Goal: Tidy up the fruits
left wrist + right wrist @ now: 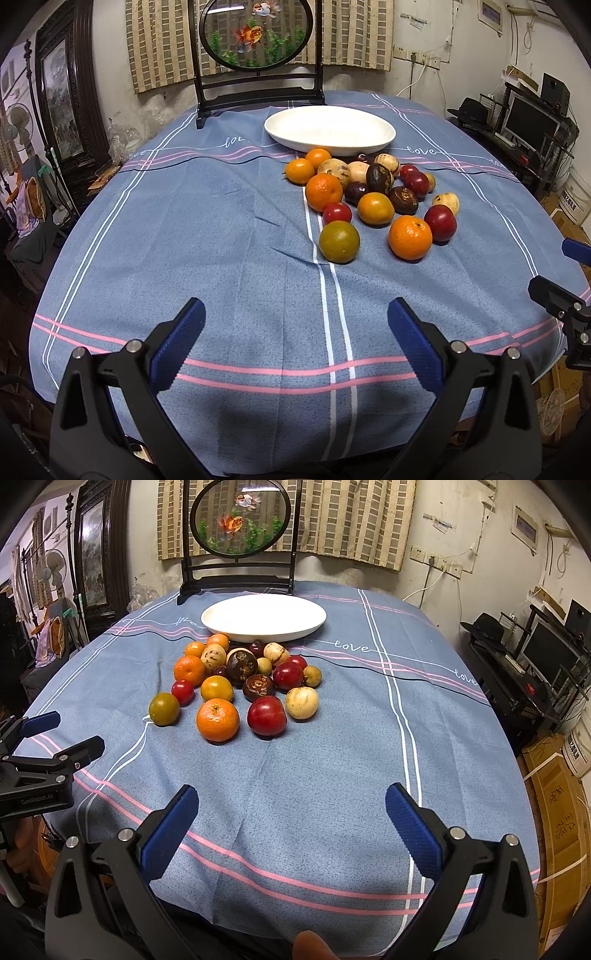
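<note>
A heap of several fruits lies on the blue tablecloth just in front of an empty white oval plate (330, 129) (263, 617). Nearest in the heap are a green-orange citrus (339, 242) (164, 709), an orange mandarin (410, 237) (217, 719), a red plum (440, 222) (266, 716) and a pale yellow fruit (301, 702). My left gripper (295, 325) hovers open over bare cloth near the table's front edge, well short of the fruit. My right gripper (291, 808) is open too, likewise short of the heap. Each gripper also shows at the other view's edge.
A dark wooden stand with a round goldfish panel (255, 33) (240, 518) rises behind the plate at the table's far edge. Shelving with a monitor (532, 122) stands to the right, cardboard boxes (554, 812) on the floor beside the table, a fan and framed picture on the left.
</note>
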`<state>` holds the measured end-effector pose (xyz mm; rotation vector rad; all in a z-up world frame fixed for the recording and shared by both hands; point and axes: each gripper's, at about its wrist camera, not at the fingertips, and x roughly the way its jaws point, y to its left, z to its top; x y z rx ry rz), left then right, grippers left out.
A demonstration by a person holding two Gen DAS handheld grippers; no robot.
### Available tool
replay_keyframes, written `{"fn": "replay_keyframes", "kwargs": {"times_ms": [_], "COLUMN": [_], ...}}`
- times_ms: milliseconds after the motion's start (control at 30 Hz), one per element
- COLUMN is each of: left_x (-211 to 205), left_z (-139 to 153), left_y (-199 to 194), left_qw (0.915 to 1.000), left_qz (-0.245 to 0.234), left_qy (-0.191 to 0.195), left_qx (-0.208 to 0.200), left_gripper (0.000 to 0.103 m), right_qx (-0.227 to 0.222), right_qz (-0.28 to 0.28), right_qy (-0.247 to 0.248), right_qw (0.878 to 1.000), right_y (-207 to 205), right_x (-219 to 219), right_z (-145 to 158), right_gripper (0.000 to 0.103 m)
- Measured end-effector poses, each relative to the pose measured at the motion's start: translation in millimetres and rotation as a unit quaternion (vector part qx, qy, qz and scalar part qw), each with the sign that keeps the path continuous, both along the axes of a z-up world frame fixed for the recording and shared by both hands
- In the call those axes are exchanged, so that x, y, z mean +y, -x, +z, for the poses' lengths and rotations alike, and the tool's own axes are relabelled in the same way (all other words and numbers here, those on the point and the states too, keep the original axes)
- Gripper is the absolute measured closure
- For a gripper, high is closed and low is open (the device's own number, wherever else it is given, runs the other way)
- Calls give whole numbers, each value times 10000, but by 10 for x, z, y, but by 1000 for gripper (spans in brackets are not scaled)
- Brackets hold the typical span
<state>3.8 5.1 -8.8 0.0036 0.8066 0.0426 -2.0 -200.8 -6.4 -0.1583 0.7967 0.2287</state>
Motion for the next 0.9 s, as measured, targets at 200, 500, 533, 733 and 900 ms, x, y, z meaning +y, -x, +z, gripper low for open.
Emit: {"fn": "replay_keyframes", "kwargs": {"times_ms": [200, 500, 533, 733, 900], "left_x": [5, 14, 16, 18, 23], "left_z": [-2, -15, -18, -35, -58], "left_y": [0, -7, -10, -29, -99], "left_qw": [10000, 10000, 10000, 10000, 9998], "left_qz": [-2, 4, 3, 9, 9], "left_qy": [-5, -24, -20, -14, 19], "left_qx": [6, 40, 50, 88, 175], "left_gripper": [2, 2, 2, 2, 2], "right_qx": [-2, 2, 8, 9, 56], "right_qz": [8, 4, 2, 4, 57], "right_qy": [4, 10, 6, 6, -47], "right_qw": [10000, 10000, 10000, 10000, 10000], "right_y": [-1, -3, -1, 0, -35], "right_x": [2, 0, 1, 7, 24], "right_z": [-3, 4, 8, 19, 13], "right_gripper": [1, 1, 1, 1, 1]}}
